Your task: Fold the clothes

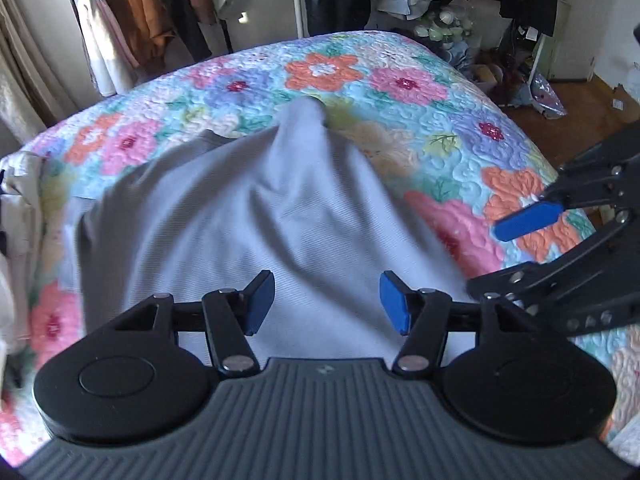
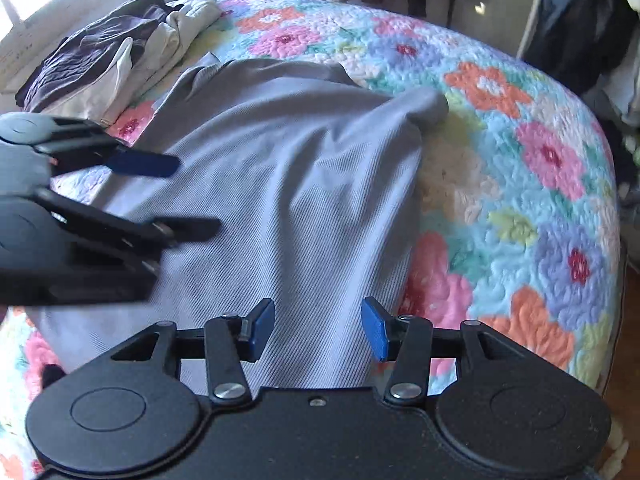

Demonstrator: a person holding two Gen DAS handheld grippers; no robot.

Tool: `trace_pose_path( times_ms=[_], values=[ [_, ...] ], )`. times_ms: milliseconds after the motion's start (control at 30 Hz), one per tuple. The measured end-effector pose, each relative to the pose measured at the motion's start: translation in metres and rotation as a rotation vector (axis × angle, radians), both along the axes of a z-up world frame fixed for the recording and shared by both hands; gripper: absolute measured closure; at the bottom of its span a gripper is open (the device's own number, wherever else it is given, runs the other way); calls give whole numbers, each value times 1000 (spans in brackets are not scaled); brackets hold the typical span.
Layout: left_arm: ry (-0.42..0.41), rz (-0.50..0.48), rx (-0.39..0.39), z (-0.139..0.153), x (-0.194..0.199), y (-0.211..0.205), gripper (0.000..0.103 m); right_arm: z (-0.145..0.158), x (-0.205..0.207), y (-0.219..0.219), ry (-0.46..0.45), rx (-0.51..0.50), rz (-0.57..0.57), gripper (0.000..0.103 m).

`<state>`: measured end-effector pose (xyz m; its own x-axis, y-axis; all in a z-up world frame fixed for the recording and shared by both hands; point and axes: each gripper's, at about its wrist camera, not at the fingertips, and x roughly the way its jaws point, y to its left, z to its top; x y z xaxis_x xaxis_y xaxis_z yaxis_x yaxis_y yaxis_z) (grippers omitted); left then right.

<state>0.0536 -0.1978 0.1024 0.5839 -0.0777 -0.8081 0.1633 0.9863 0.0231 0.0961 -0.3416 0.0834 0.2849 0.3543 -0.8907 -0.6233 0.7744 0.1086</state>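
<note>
Two grippers hang over a grey garment that lies spread and rumpled on the flower-patterned quilt of the bed, a narrow end of the cloth reaching toward 12 o'clock in the left wrist view. The left gripper has its blue-padded fingers spread apart with only cloth showing between them, and the right gripper likewise stands released, grasping nothing. A pile of dark and cream clothes sits at 10 o'clock in the right wrist view, just beside the garment's far edge.
</note>
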Motion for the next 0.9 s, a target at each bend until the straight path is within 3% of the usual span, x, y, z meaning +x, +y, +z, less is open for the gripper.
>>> trace_pose_path(
  times_ms=[133, 267, 333, 400, 500, 633, 733, 800, 900],
  values=[
    [19, 27, -36, -25, 31, -2, 46, -17, 28, -11, 38, 83, -70, 50],
    [-24, 50, 18, -46, 56, -1, 46, -50, 55, -40, 126, 311, -267, 49],
    [-58, 72, 37, -53, 60, 1, 46, -61, 65, -43, 127, 352, -305, 49],
    [-70, 98, -34, -57, 61, 8, 46, -73, 72, -45, 98, 360, -323, 49],
    [-74, 95, -73, -64, 67, 15, 45, -95, 87, -42, 141, 375, -275, 50],
    [-77, 92, -120, -73, 76, 24, 45, -108, 101, -33, -22, 231, -300, 49],
    [-68, 130, -169, -79, 88, 30, 45, -125, 113, -39, -44, 298, -348, 49],
    [-68, 175, -225, -83, 96, 35, 45, -133, 110, -51, -70, 394, -451, 48],
    [-72, 187, -267, -85, 101, 31, 42, -139, 108, -50, -78, 516, -428, 49]
  ],
)
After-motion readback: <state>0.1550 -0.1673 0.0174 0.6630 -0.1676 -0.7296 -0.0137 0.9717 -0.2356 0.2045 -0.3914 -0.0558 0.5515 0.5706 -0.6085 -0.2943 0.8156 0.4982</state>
